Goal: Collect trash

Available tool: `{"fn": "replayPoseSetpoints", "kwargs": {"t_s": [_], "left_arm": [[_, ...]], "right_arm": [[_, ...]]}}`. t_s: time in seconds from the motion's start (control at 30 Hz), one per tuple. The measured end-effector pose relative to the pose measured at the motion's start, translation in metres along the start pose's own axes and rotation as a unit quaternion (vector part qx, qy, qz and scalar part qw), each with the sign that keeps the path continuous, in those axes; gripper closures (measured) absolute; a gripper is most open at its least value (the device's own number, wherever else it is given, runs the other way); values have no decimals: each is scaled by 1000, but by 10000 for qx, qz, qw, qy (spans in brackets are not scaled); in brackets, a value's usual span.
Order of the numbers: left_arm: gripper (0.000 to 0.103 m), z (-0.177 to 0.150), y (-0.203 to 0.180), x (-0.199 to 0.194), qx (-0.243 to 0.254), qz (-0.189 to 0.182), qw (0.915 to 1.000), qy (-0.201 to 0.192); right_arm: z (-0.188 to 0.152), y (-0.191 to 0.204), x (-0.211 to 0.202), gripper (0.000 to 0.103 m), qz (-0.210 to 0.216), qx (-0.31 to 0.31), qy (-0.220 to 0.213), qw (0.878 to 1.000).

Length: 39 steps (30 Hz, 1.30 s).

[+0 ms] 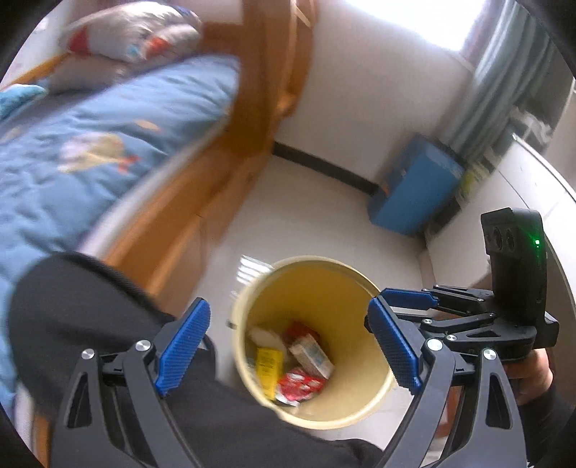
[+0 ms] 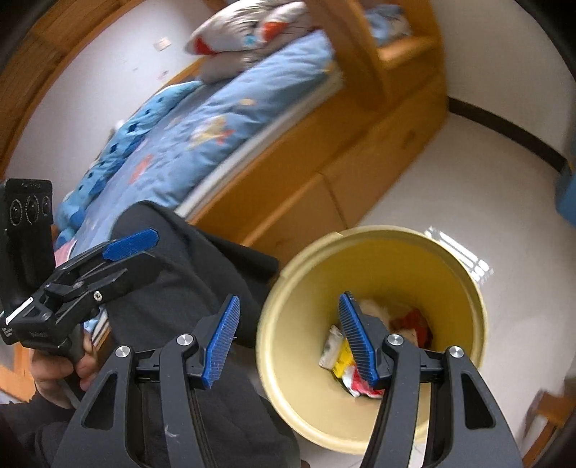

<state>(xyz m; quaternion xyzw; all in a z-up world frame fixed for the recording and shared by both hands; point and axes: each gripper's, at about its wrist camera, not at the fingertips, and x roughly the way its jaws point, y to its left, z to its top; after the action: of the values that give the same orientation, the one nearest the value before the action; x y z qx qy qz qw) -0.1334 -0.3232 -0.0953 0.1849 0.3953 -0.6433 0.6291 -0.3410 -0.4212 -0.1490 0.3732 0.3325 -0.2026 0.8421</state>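
A yellow trash bin (image 1: 360, 288) stands on the white floor and also shows in the right wrist view (image 2: 396, 259). Inside lie several wrappers: a yellow packet (image 1: 268, 367), a red wrapper (image 1: 298, 385) and a pale carton (image 1: 311, 354); the trash also shows in the right wrist view (image 2: 342, 363). My left gripper (image 1: 288, 342) is open and empty above the bin. My right gripper (image 2: 288, 338) is open and empty over the bin's left rim. Each gripper shows in the other's view: the right (image 1: 406, 300), the left (image 2: 131, 244).
A wooden bed (image 2: 324, 187) with a blue quilt (image 1: 90, 144) and a pillow (image 2: 248, 25) stands beside the bin. The person's dark-trousered leg (image 2: 187, 273) is next to the bin. A blue box (image 1: 414, 187) sits by the wall near a curtain (image 1: 504, 72).
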Motion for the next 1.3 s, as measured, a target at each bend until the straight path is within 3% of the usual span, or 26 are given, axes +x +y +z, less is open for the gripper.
{"fn": "replayPoseSetpoints", "kwargs": {"t_s": [0.27, 0.47, 0.6, 0.83, 0.93, 1.07, 1.3], "left_arm": [[14, 1, 40, -73, -249, 810, 9937, -727], [10, -10, 77, -130, -795, 1450, 9780, -1273], [8, -18, 100, -168, -1115, 1922, 9612, -1632], [4, -39, 128, -224, -1399, 3008, 9211, -2038], [4, -46, 133, -247, -1452, 3433, 9012, -2212], [4, -55, 138, -278, -1562, 3969, 8708, -2446], [4, -65, 144, -316, -1753, 4570, 8271, -2762]], "right_arm": [[43, 82, 7, 46, 522, -1074, -161, 9927], [69, 160, 20, 46, 1208, -1845, -377, 9747], [76, 208, 31, 39, 1420, -2374, -470, 9598], [82, 276, 48, 22, 1629, -2938, -795, 9385], [85, 295, 54, 12, 1734, -2943, -966, 9349], [88, 327, 60, 8, 2012, -2940, -1185, 9268], [85, 370, 55, 8, 2223, -3220, -1846, 9016]]}}
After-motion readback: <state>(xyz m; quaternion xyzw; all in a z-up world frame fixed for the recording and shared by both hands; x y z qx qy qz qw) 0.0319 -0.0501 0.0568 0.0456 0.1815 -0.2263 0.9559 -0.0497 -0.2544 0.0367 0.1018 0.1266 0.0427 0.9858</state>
